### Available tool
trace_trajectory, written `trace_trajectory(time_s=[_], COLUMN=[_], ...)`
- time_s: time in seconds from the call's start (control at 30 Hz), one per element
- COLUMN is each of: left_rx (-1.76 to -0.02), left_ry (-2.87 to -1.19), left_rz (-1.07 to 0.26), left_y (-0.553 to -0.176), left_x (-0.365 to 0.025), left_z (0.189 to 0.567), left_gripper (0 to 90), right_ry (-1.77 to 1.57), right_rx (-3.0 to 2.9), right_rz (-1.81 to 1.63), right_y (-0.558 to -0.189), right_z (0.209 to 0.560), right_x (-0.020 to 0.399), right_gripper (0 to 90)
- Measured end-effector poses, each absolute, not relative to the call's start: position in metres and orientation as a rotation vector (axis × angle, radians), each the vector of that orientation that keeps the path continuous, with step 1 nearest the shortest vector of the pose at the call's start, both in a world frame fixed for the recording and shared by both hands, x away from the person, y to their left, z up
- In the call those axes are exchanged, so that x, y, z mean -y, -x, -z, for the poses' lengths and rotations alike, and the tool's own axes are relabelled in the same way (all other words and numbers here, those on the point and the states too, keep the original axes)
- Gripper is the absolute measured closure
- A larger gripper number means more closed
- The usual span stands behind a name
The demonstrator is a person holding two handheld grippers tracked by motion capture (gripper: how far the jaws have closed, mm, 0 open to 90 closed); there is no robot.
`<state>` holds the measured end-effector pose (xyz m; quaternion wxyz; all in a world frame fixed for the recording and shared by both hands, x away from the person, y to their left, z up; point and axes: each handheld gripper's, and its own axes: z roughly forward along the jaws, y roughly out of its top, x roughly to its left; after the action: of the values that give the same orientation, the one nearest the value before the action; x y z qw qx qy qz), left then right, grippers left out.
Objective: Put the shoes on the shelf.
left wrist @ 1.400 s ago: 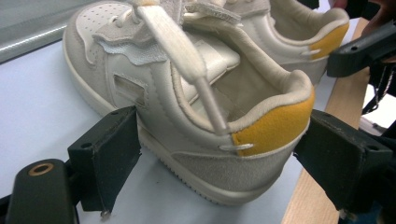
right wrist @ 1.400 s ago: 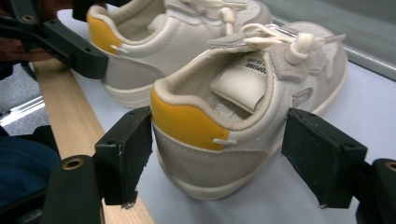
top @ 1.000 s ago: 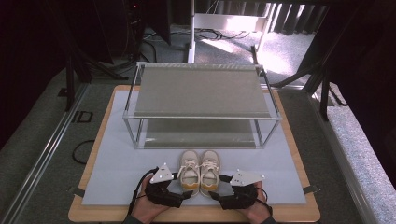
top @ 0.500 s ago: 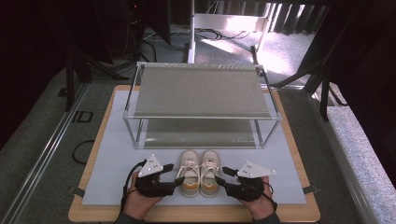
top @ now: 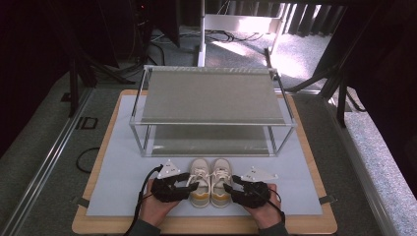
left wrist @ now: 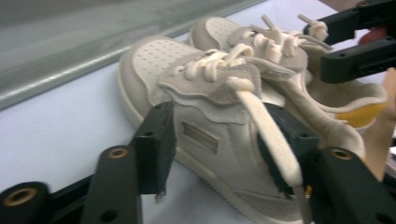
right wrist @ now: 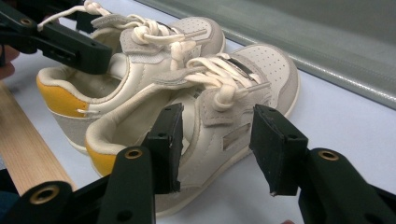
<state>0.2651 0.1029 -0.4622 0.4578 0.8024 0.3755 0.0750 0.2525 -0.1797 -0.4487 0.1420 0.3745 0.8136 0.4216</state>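
Two cream sneakers (top: 210, 181) sit side by side on the desk (top: 118, 167); the left tool (top: 189, 185) and right tool (top: 232, 187), jaws just closing, each clamp one, apparently ready for lifting toward the shelf rack (top: 211, 96).

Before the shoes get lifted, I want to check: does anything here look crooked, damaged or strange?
Nothing is damaged. The two shoes stand upright and parallel, the left shoe beside the right shoe, toes toward the rack. One small oddity: a loose lace end of the left shoe hangs over its side, across the inner pad of the left gripper.
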Motion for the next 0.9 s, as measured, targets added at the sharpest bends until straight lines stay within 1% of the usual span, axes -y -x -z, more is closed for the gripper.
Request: trace_trajectory(time_s=[0.23,0.3,0.47,0.5,0.7,0.9], left_rx=[-0.933,-0.942,-0.956,-0.964,-0.987,-1.007], left_ry=[-1.965,-1.960,-1.961,-1.960,-1.944,-1.919], left_rz=[-0.162,-0.161,-0.182,-0.207,-0.225,-0.204], left_y=[-0.2656,-0.2656,-0.2643,-0.2633,-0.2646,-0.2652], left_x=[-0.1032,-0.1028,-0.1007,-0.0992,-0.0964,-0.0975], left_z=[0.4639,0.4640,0.4634,0.4634,0.4658,0.4666], left_gripper=[48.1,48.5,49.5,49.6,48.6,51.9], right_ry=[-1.090,-1.104,-1.118,-1.114,-1.118,-1.125], right_rx=[-2.346,-2.328,-2.323,-2.322,-2.322,-2.333], right_rz=[-1.176,-1.164,-1.167,-1.164,-1.184,-1.202], right_y=[-0.2532,-0.2517,-0.2522,-0.2519,-0.2524,-0.2542], right_z=[0.4509,0.4516,0.4518,0.4516,0.4523,0.4522], right_x=[0.1725,0.1707,0.1714,0.1709,0.1727,0.1738], right_gripper=[54.6,56.4,59.6,60.5,61.0,62.5])
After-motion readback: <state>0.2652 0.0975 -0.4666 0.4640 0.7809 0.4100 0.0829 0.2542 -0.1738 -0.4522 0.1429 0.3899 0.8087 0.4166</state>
